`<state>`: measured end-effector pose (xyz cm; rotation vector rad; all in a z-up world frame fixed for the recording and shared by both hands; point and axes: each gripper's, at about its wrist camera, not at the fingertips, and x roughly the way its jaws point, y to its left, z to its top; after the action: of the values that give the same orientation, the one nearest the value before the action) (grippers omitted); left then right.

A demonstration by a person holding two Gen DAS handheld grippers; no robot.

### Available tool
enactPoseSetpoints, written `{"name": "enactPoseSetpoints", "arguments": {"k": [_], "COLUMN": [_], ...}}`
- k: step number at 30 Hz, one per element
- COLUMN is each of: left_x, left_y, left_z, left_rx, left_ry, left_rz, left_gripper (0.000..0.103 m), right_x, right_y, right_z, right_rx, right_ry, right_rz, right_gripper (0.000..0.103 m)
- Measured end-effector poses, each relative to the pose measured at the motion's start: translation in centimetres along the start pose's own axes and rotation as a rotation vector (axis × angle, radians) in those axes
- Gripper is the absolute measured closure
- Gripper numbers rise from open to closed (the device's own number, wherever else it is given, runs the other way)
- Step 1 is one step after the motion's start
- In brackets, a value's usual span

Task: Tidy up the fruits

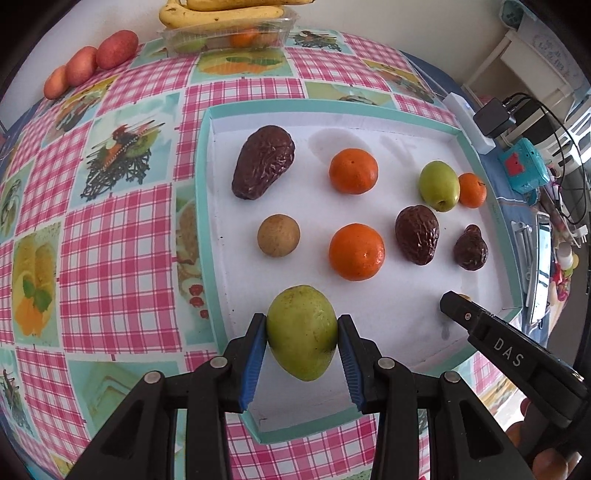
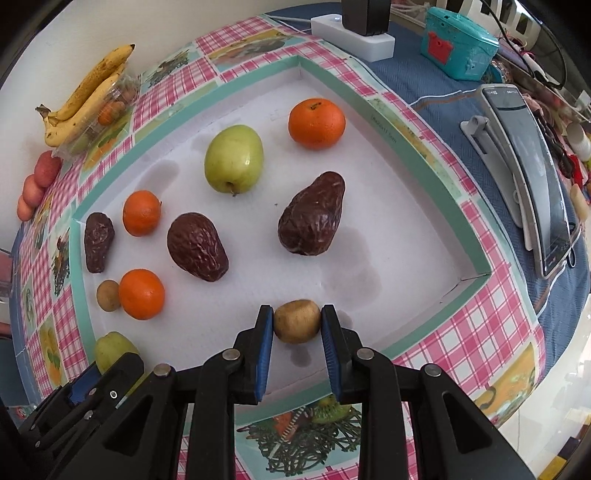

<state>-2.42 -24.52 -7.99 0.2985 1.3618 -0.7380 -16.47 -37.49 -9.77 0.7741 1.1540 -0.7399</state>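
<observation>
The checked tablecloth (image 1: 122, 229) covers the table, and on it lies the white tray (image 1: 384, 314) with a teal rim, the landmark here. Beyond the tray's far edge a clear plastic punnet (image 1: 225, 37) carries bananas (image 1: 221, 16).

Inside the tray, well apart from one another, lie three dark wrinkled avocados, the biggest (image 1: 264, 168) near the far left corner, three mandarins, the nearest (image 1: 356, 252) about mid-tray, a green apple (image 1: 439, 185) toward the far right, and a small brown fruit (image 1: 278, 235), perhaps a kiwi.

The left gripper (image 1: 301, 332) is clamped on a green pear-like fruit (image 1: 301, 332) over the tray's near edge. The right gripper (image 2: 297, 321) has closed on a brown kiwi (image 2: 297, 321) just inside the near rim; whether it rests on the tray floor I cannot tell.

Both fruits seem mid-placement. Next, each probably wants setting beside its like, the kiwi by the other brown fruit, then the jaws eased apart.
</observation>
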Motion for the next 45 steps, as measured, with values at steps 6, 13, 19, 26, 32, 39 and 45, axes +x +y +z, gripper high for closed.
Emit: {"name": "enactPoseSetpoints", "arguments": {"k": [6, 13, 19, 26, 32, 39, 45], "left_x": [-1.1, -4.9, -7.8, -10.9, -12.8, -13.8, -14.0], "left_y": [0.4, 2.2, 5.8, 9.8, 10.3, 11.4, 11.2], "left_z": [-0.1, -0.4, -1.2, -3.4, -5.6, -8.2, -9.1], "left_rx": [0.005, -0.021, -0.114, -0.184, -0.112, -0.146, -0.137], "left_ry": [-0.019, -0.096, -0.187, -0.246, -0.284, -0.295, -0.296], "left_rz": [-0.001, 0.015, 0.136, 0.247, 0.280, 0.273, 0.346], "left_gripper": [0.049, 0.045, 0.002, 0.000, 0.000, 0.000, 0.000], "right_x": [0.3, -0.8, -2.4, -4.5, -6.2, -7.1, -7.5], "right_y": [0.4, 1.0, 2.4, 5.5, 7.2, 7.1, 7.3], "right_z": [0.2, -0.1, -1.6, -4.2, -6.3, -7.8, -8.1], "right_rx": [-0.006, -0.013, -0.072, -0.184, -0.250, -0.259, -0.263], "right_ry": [-0.006, -0.037, -0.066, -0.110, -0.150, -0.157, -0.174], "right_rz": [0.000, 0.001, 0.027, 0.083, 0.084, 0.083, 0.082], "right_gripper": [0.066, 0.058, 0.032, 0.017, 0.017, 0.017, 0.017]}}
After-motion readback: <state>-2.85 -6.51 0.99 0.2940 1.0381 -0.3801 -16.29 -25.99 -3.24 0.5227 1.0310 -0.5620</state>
